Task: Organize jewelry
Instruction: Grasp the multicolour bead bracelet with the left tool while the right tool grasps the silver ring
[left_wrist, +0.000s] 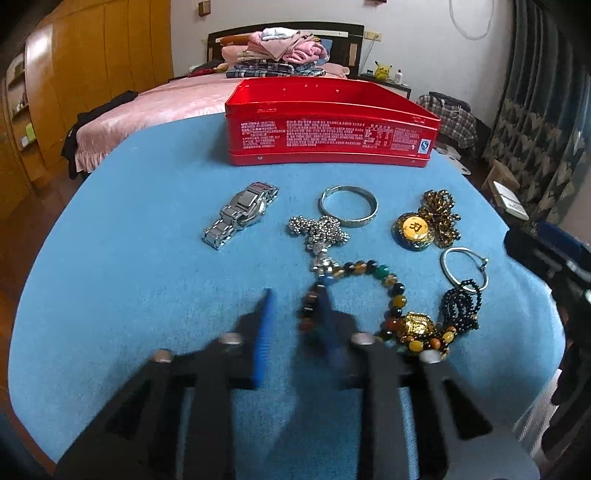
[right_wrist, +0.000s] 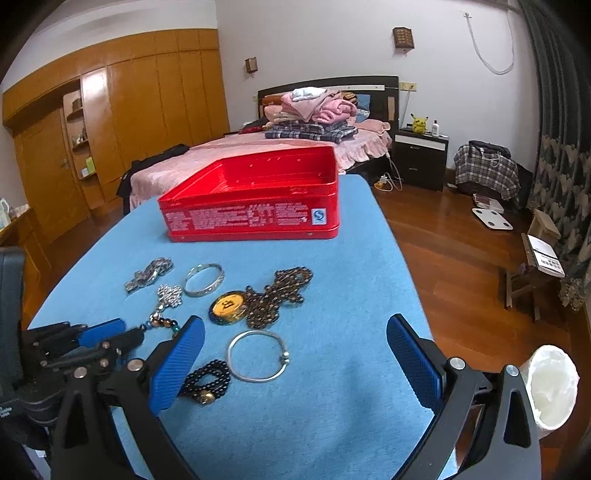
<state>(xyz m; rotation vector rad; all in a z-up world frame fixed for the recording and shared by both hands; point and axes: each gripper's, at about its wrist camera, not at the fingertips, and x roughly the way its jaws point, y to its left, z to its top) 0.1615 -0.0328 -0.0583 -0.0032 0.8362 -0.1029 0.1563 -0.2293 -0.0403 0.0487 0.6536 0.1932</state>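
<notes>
- Blue cloth covering the table (left_wrist: 147, 258) fills the left wrist view, a pink bed behind it.
- Left gripper (left_wrist: 295, 306) is parted narrowly, blurred; its right finger overlaps the multicoloured bead bracelet (left_wrist: 384, 291). Whether it touches the beads, I cannot tell.
- Ahead lie a silver metal wristwatch (left_wrist: 240, 216), a silver bangle (left_wrist: 349, 210) and a round gold pendant on a brown bead chain (left_wrist: 413, 229); beyond them stands the open red rectangular tin (left_wrist: 332, 136).
- Right wrist view: right gripper (right_wrist: 295, 358) spread wide, holding nothing.
- Thin silver hoop (right_wrist: 256, 356) lies between its fingers; black bead string (right_wrist: 207, 380) sits just beside the left finger.
- Red tin well ahead.
</notes>
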